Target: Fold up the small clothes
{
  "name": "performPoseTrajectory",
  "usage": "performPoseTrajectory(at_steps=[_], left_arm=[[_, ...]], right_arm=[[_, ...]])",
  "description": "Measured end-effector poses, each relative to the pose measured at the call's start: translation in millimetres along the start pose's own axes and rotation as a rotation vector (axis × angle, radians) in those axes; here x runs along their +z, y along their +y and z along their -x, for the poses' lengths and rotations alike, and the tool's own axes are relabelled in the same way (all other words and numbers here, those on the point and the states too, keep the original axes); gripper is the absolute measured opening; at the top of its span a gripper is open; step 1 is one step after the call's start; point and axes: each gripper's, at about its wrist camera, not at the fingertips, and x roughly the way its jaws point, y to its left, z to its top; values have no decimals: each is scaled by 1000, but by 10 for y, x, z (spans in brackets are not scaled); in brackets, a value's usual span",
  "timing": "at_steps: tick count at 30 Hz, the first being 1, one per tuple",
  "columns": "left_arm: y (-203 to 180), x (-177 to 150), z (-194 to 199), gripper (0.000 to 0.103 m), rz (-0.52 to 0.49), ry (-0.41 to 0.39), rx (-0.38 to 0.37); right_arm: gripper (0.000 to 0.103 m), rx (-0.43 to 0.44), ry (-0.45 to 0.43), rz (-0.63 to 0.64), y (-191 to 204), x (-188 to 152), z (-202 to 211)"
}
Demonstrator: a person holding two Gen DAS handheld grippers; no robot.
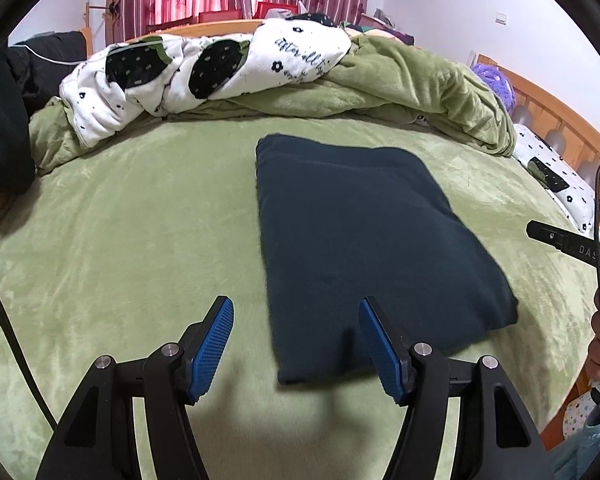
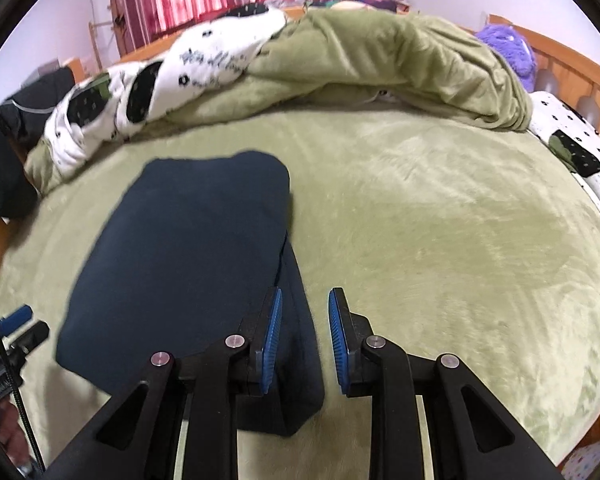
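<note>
A dark navy garment [image 1: 364,236] lies folded into a rectangle on the green bed cover [image 1: 140,220]. My left gripper [image 1: 296,344] is open and empty, hovering over the garment's near left corner. In the right wrist view the same garment [image 2: 188,248] lies left of centre, with a lower layer sticking out along its right edge. My right gripper [image 2: 305,340] is open by a narrow gap, empty, over the garment's near right edge. The right gripper also shows at the right edge of the left wrist view [image 1: 572,246].
A bunched green blanket [image 1: 400,80] and a white and black patterned quilt [image 1: 204,68] lie along the far side of the bed. A wooden headboard [image 1: 548,112] stands at the right. A black cable [image 1: 4,320] runs down the left.
</note>
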Motion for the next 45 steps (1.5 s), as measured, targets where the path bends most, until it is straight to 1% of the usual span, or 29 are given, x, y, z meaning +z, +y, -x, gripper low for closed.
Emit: performPoseTrajectory(at_steps=[3, 6, 8, 10, 12, 13, 14, 15, 16, 18, 19, 21, 23, 25, 27, 29, 34, 37, 45], left_arm=[[-19, 3, 210, 63, 2, -20, 24], [-35, -28, 437, 65, 8, -40, 27], [-48, -69, 607, 67, 8, -50, 29], [-66, -104, 759, 68, 5, -63, 29], [-93, -142, 913, 70, 5, -85, 32], [-103, -161, 988, 73, 5, -96, 33], [-114, -180, 1066, 74, 9, -104, 29], [-127, -189, 1119, 75, 15, -104, 25], [-138, -198, 1181, 75, 28, -101, 17], [-153, -207, 1283, 75, 50, -95, -22], [-171, -218, 1331, 75, 52, -97, -33], [-214, -246, 1416, 78, 45, -113, -24], [-253, -281, 1463, 79, 28, -116, -18], [-271, -314, 1494, 79, 25, -114, -9], [-269, -332, 1534, 79, 30, -114, -11], [-251, -343, 1593, 79, 34, -119, -13], [-225, -352, 1698, 79, 33, -148, 26], [-217, -365, 1710, 79, 30, -147, 43], [-252, -383, 1745, 79, 26, -156, 61]], right_arm=[[25, 29, 4, 23, 84, -18, 201], [25, 7, -26, 42, 173, -64, 419], [26, 6, -31, 35, 205, -115, 550], [27, 17, -24, 20, 213, -210, 679], [27, 13, -20, 1, 197, -348, 812], [30, 7, -19, -5, 193, -394, 853], [35, -12, -12, -12, 189, -471, 923], [48, -24, -6, -11, 190, -504, 959], [57, -43, -8, -5, 198, -550, 1028], [62, -70, -39, 3, 196, -616, 1174], [70, -71, -55, -1, 185, -654, 1266], [79, -51, -76, -29, 137, -737, 1421], [80, -43, -80, -46, 104, -790, 1522], [80, -71, -75, -45, 107, -822, 1638], [82, -89, -93, -36, 122, -853, 1735], [83, -75, -100, -39, 128, -871, 1798], [83, -69, -107, -34, 141, -885, 1888], [83, -77, -121, -18, 166, -896, 1942], [83, -70, -122, -12, 186, -912, 1975]])
